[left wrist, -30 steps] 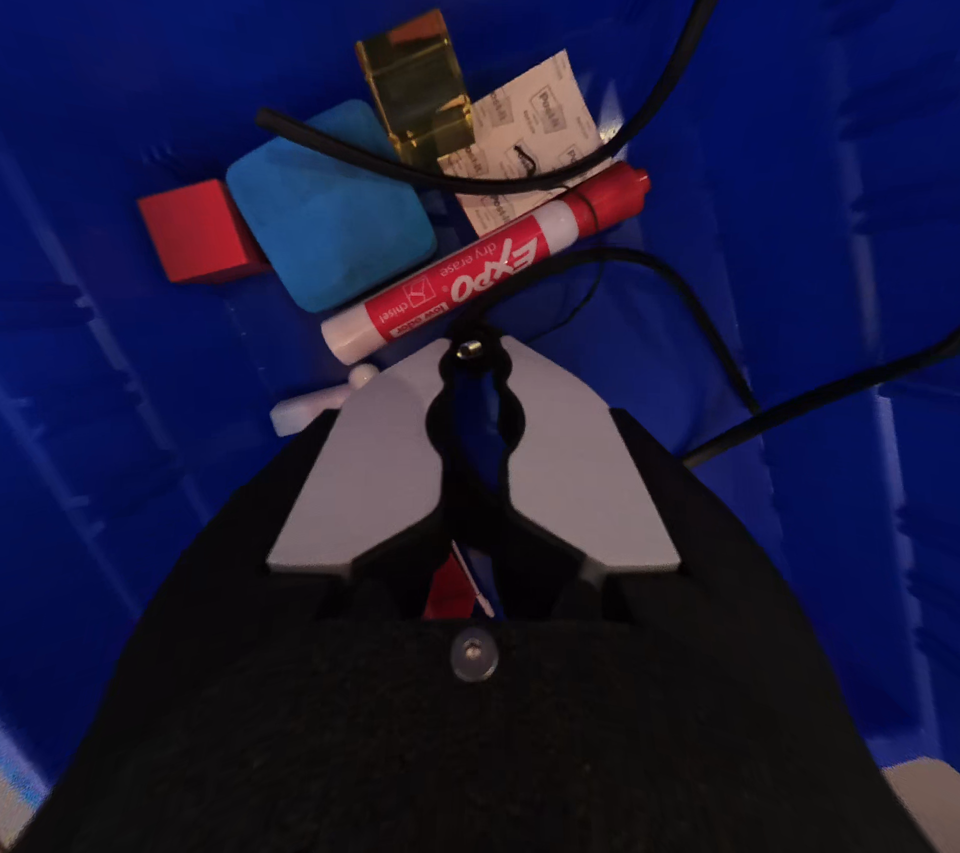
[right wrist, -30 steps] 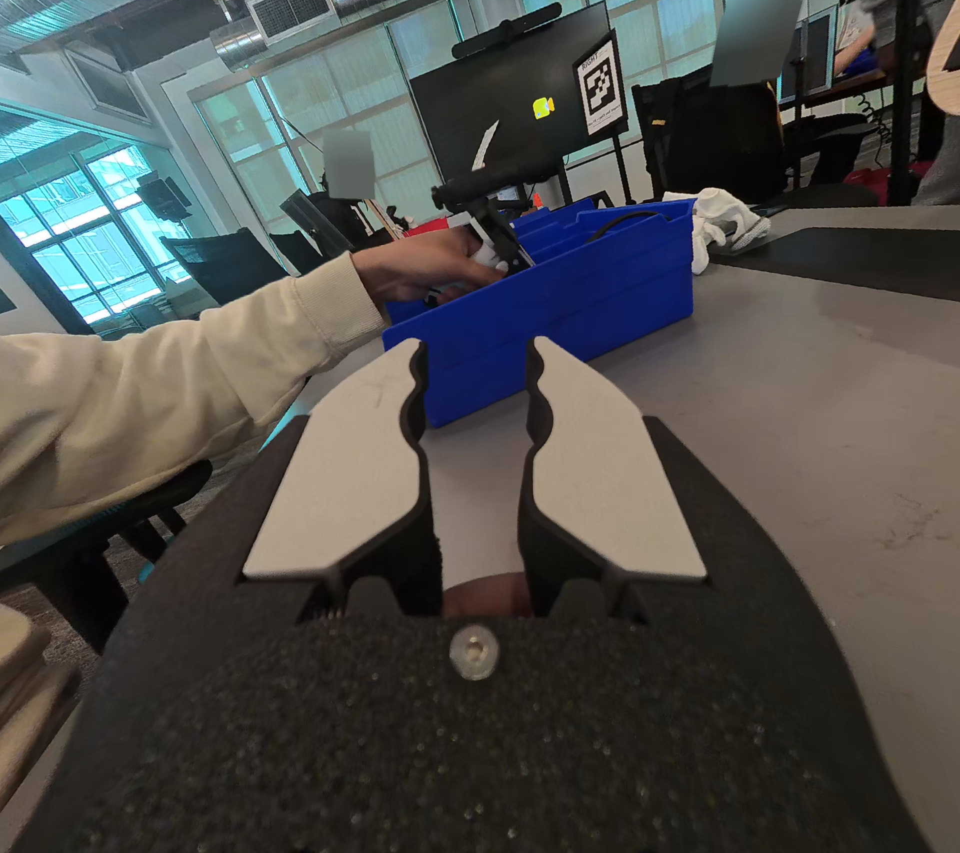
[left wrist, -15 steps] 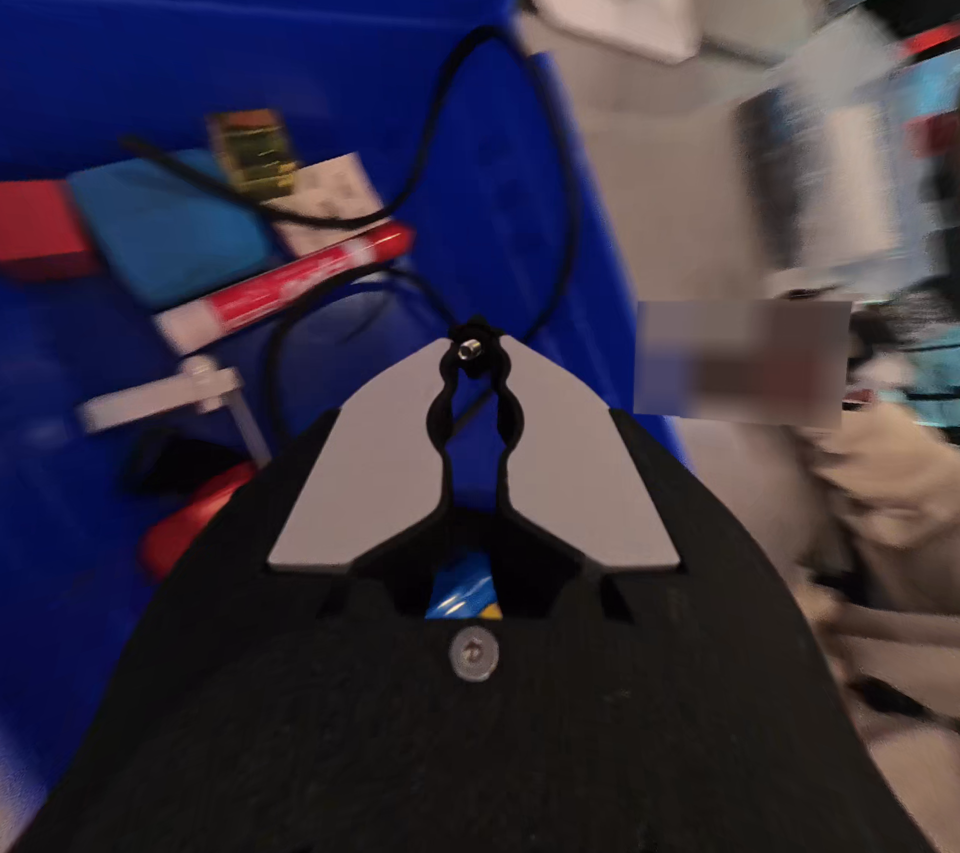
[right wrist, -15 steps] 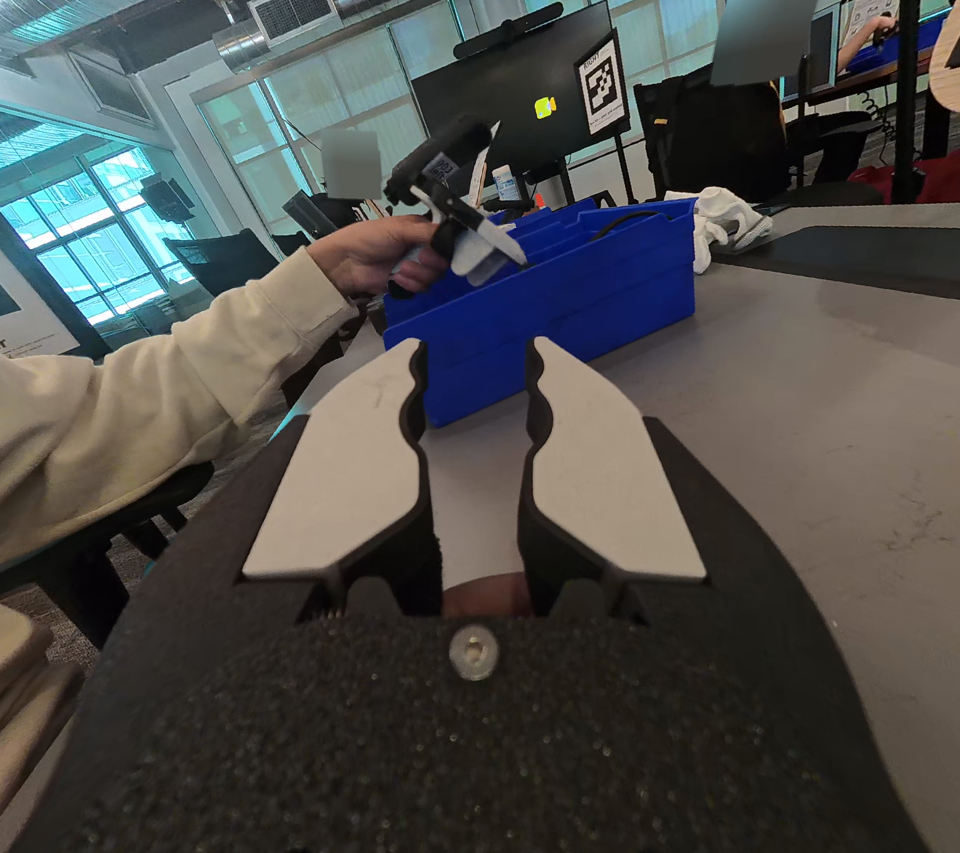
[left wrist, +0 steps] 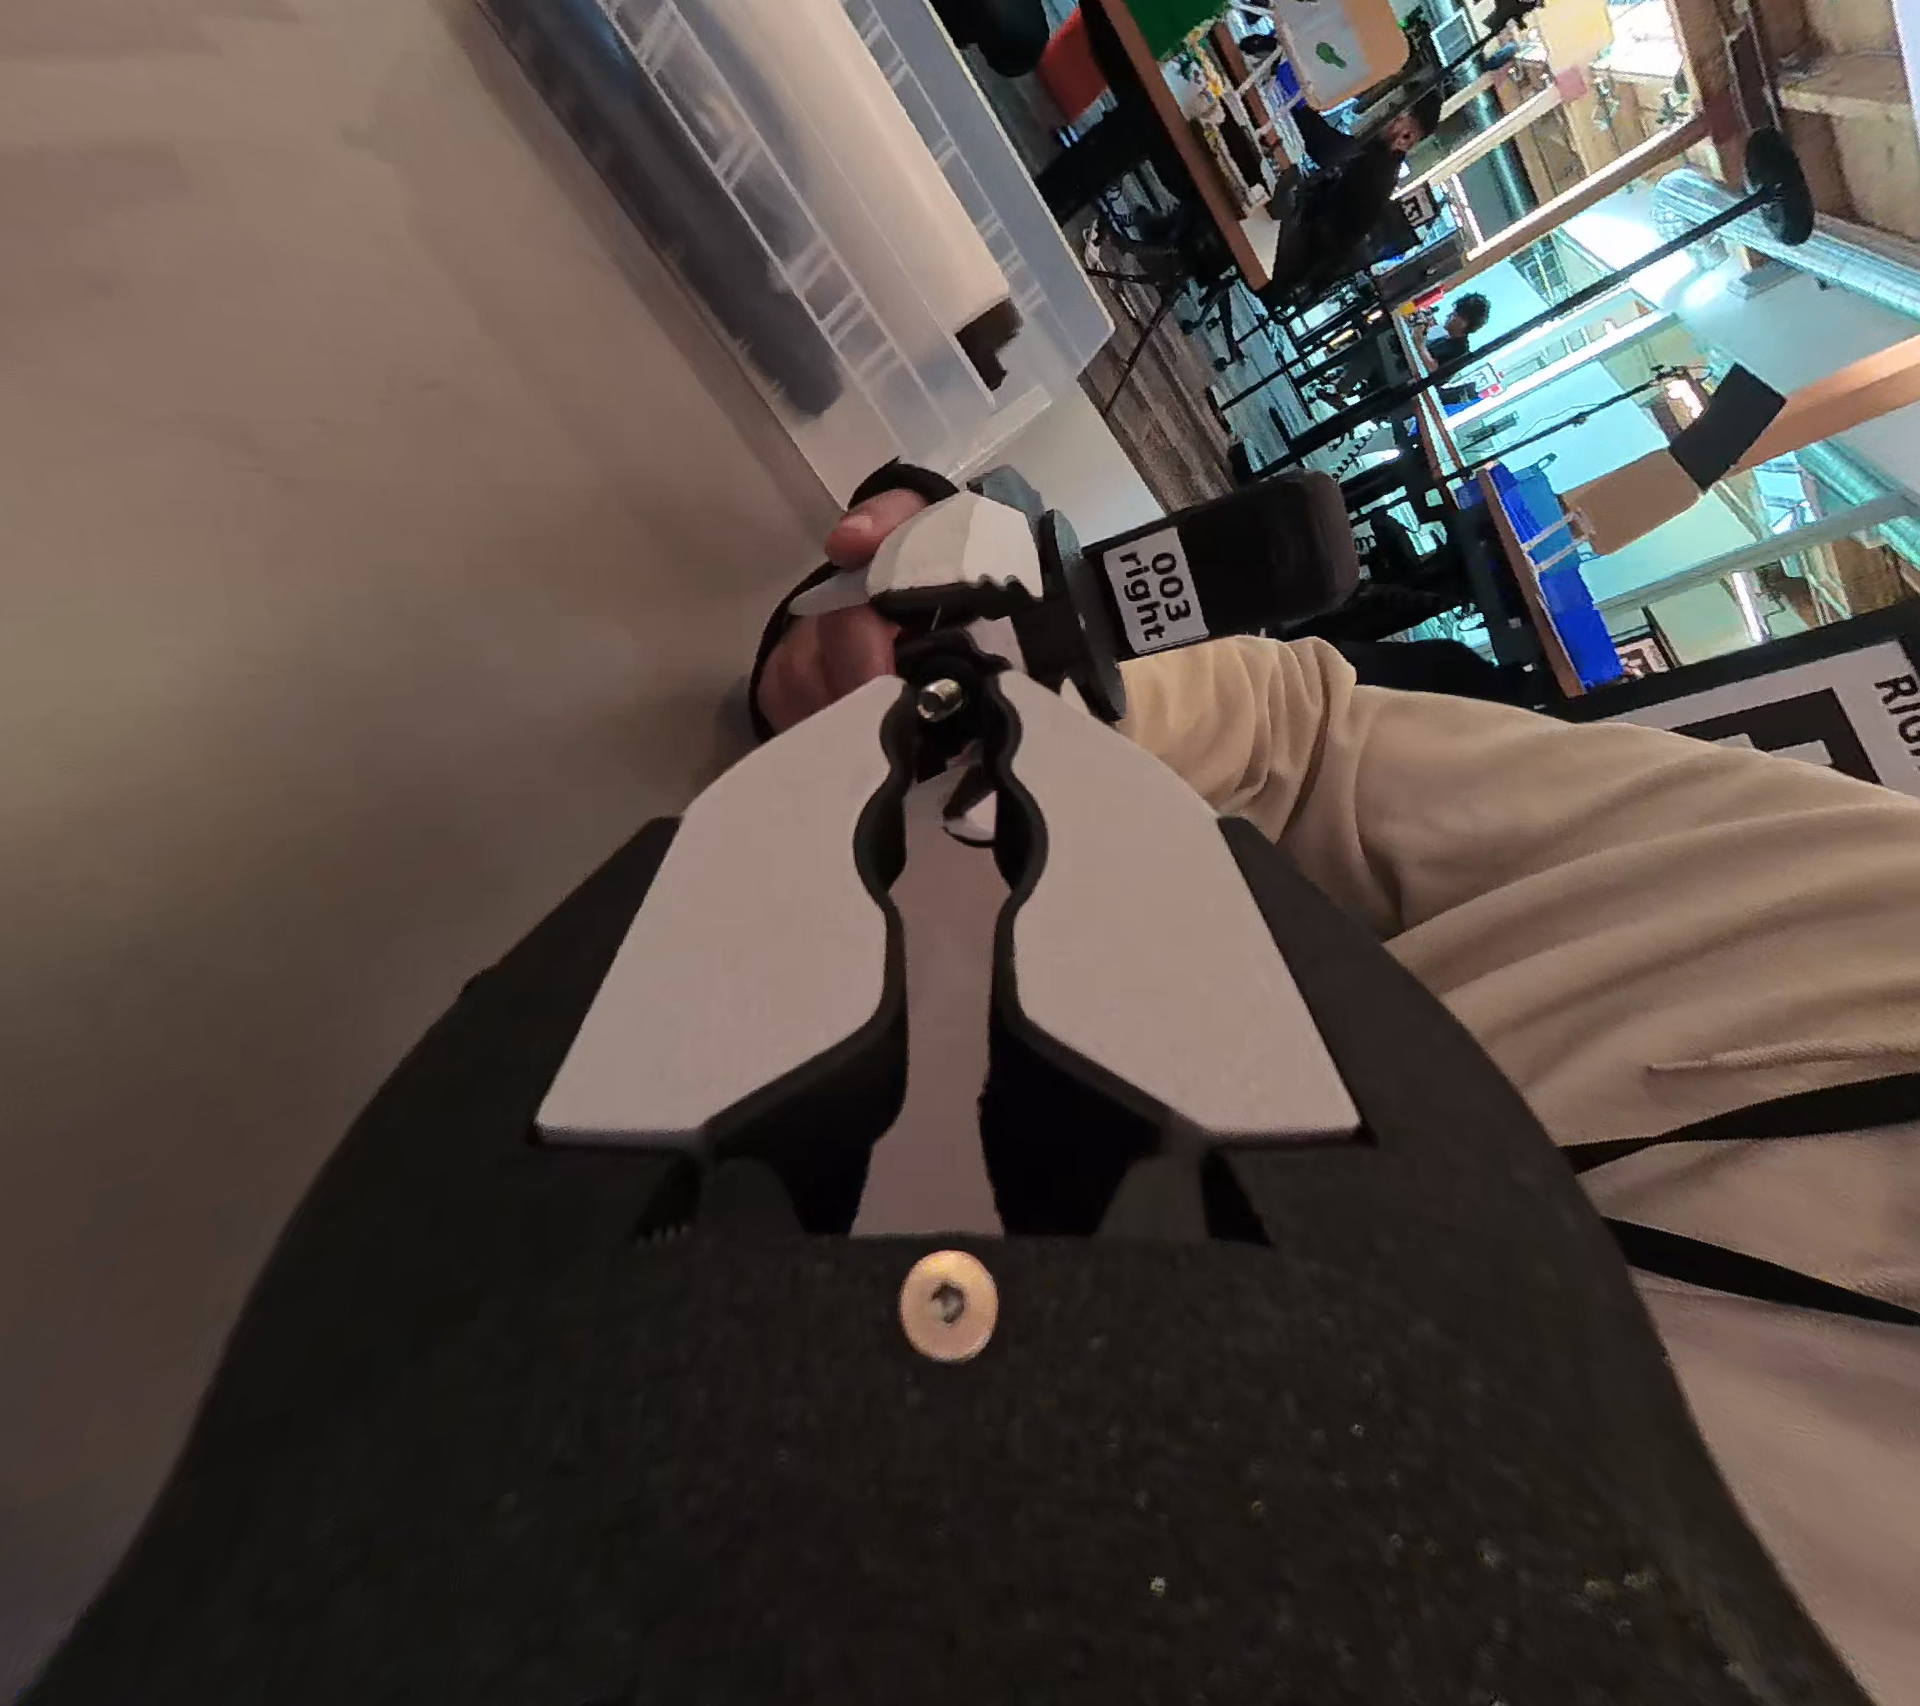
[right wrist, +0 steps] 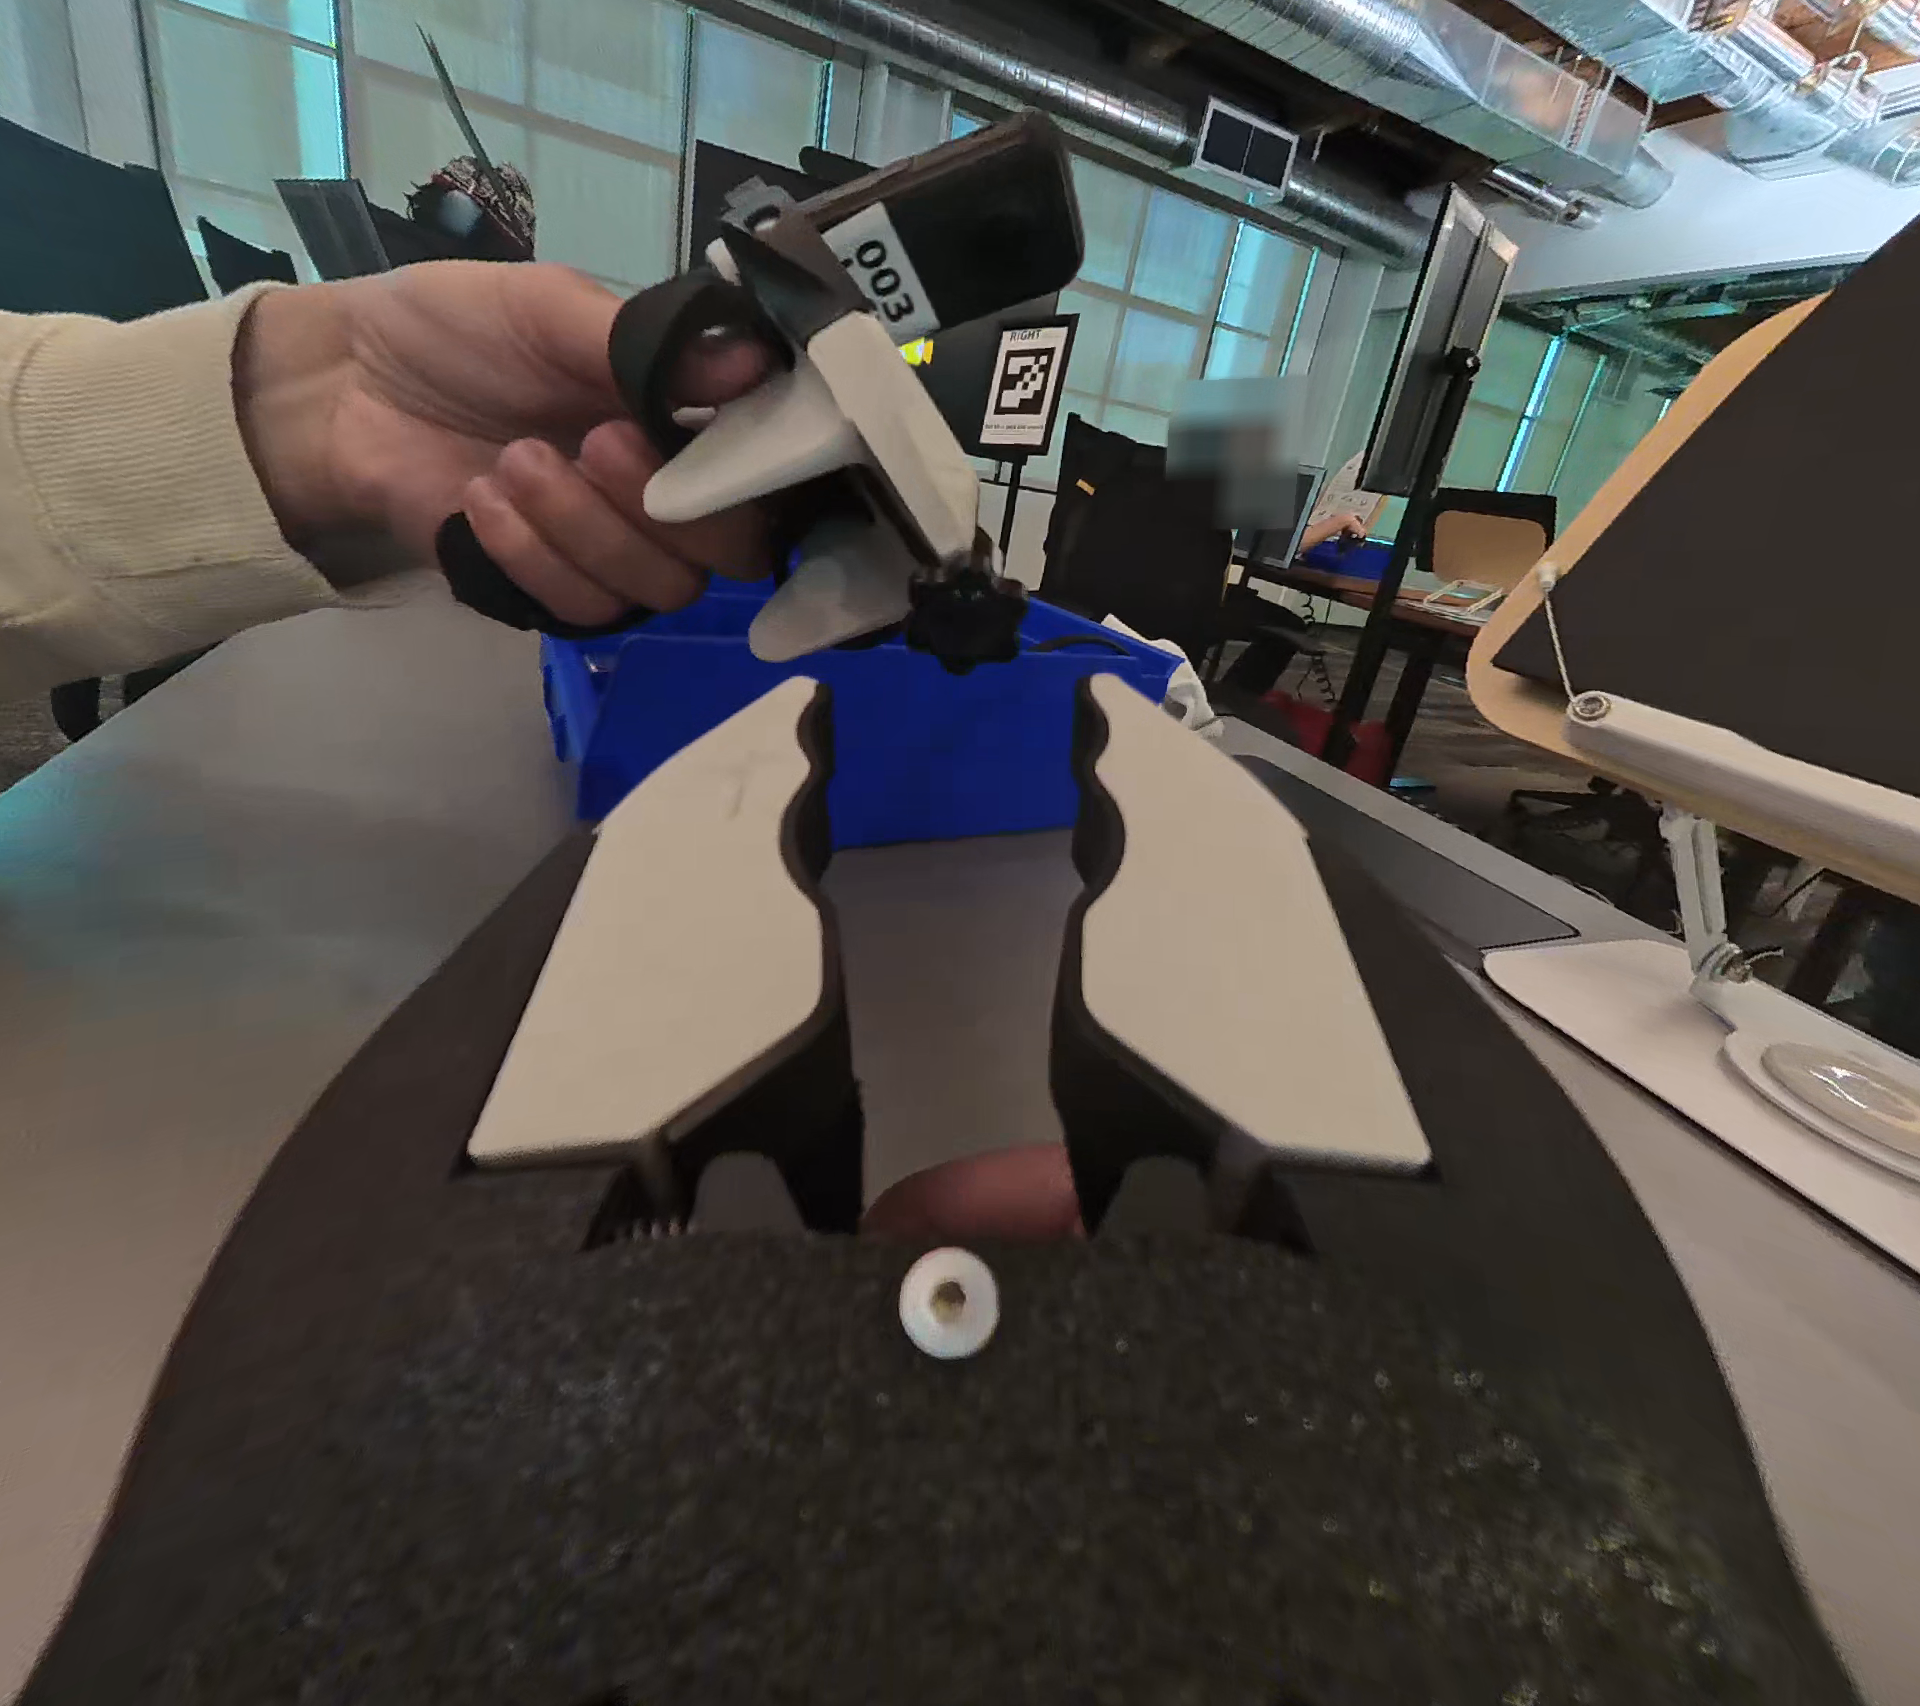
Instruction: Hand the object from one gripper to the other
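Note:
A small black star-shaped knob (left wrist: 939,696) with a metal screw in its middle is pinched between the tips of my left gripper (left wrist: 941,721). In the right wrist view the left gripper (right wrist: 940,581) is held by a hand in the air, tilted downward, with the knob (right wrist: 966,617) at its tips. My right gripper (right wrist: 951,706) is open and empty, its jaws set wide just below and in front of the knob, not touching it. In the left wrist view the right gripper (left wrist: 914,586) shows just beyond the knob.
A blue bin (right wrist: 935,773) stands on the grey table (right wrist: 260,825) behind the grippers. A clear plastic bin (left wrist: 831,222) holding dark and white rolls sits on the table. A board on a white stand (right wrist: 1704,783) is at the right. A cream sleeve (left wrist: 1455,877) is close by.
My left gripper has lifted out of the blue bin with the knob and swung over to the right gripper. The right gripper has opened wider and turned toward it.

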The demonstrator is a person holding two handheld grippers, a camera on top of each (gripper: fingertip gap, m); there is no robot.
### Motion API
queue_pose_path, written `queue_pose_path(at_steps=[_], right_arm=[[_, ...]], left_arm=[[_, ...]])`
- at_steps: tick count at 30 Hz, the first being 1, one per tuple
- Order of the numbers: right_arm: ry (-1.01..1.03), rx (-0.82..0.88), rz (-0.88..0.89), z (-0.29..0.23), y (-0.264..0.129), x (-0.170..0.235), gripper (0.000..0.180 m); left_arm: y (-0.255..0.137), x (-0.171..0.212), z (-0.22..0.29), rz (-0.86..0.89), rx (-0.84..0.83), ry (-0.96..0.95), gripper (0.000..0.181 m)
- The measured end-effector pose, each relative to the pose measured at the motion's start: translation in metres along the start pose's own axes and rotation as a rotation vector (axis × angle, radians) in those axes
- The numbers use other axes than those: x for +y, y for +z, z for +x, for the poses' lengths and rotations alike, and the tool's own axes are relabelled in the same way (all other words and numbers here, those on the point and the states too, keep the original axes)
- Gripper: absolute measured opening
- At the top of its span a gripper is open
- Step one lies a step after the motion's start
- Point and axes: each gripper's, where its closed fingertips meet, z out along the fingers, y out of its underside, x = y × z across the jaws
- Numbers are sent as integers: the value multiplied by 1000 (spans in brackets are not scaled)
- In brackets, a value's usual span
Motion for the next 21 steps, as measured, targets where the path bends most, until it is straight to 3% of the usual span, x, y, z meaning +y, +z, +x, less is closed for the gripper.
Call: queue_pose_path(at_steps=[3, 8, 13, 15, 18, 21], right_arm=[[2, -2, 10, 0, 0, -1, 41], [-50, 16, 13, 1, 0, -1, 21], [-78, 11, -53, 1, 2, 6, 21], [-128, 34, -86, 2, 3, 9, 21], [-270, 117, -171, 10, 5, 18, 21], [-457, 198, -283, 14, 6, 29, 21]], left_arm=[[5, 2, 0, -1, 34, -24, 11], [11, 6, 0, 18, 112, -84, 11], [10, 7, -8, 37, 98, -101, 12], [9, 7, -14, 38, 34, -69, 23], [4, 5, -34, 44, -190, 71, 50], [1, 6, -47, -6, -447, 289, 55]])
